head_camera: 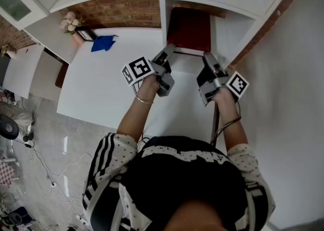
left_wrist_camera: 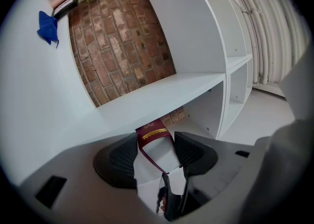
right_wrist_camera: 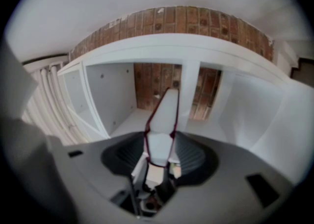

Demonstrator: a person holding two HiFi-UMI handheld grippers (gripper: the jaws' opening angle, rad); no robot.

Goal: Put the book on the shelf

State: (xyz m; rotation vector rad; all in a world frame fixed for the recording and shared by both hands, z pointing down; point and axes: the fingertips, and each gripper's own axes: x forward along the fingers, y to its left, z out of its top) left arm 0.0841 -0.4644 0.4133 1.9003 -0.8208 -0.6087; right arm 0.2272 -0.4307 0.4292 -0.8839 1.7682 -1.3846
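White shelving (head_camera: 163, 16) backed by brick stood ahead of both grippers. The left gripper (head_camera: 168, 52) and the right gripper (head_camera: 208, 59) each clamped the near edge of the dark red book (head_camera: 188, 29), which reached forward from their jaws into a shelf compartment.

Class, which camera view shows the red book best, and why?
The head view: the book shows its broad red cover in the shelf compartment. The left gripper view shows only a gold-trimmed end between the jaws; the right gripper view, only its white page edge.
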